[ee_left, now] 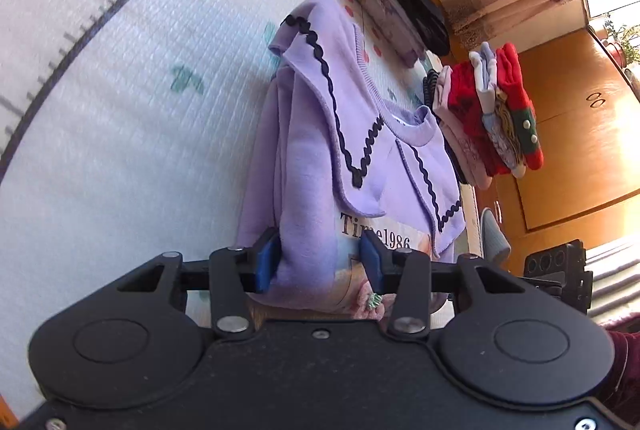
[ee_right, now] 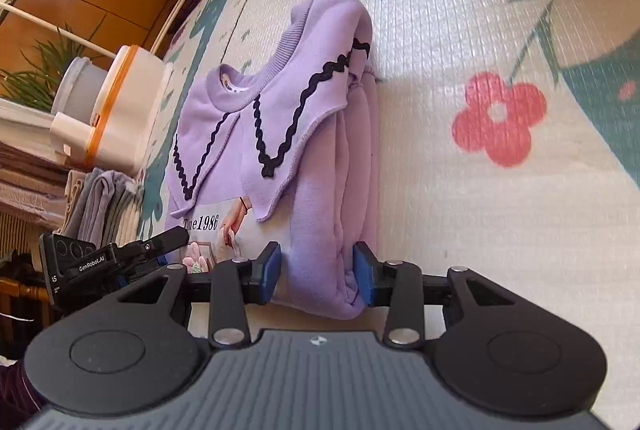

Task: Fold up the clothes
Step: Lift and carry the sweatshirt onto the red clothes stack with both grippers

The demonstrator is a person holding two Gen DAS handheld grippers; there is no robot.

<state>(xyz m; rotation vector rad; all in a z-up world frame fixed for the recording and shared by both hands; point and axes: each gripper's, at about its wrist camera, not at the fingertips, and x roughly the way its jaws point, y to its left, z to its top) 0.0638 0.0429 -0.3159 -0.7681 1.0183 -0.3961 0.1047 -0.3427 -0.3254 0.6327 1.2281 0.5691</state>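
Garment: a lilac sweatshirt (ee_left: 320,157) with black wavy trim lay on the patterned play mat (ee_left: 120,109), already folded into a narrow bundle, collar at the far end, hem end nearest the tools.
Long axis: it ran away from both tools, near to far, roughly in line with the way each pointed.
Left gripper (ee_left: 320,262): at the near end, on the sweatshirt's left part; the blue pads (ee_left: 267,262) stood part-way apart with thick folded cloth filling the gap and bulging between them, so it read as clamped on the sweatshirt.
Right gripper (ee_right: 318,272): at the same near end, on the right folded edge; its pads (ee_right: 364,278) bracketed the stacked layers and appeared to press them likewise.
Nearer hand: neither; both sat side by side at the hem end, the other tool visible beside each.
Surroundings: finished stacks of folded clothes (ee_left: 492,117) lay at the mat's far edge.
Likely next: carrying the near end toward the collar, or lifting the bundle toward the stacks.
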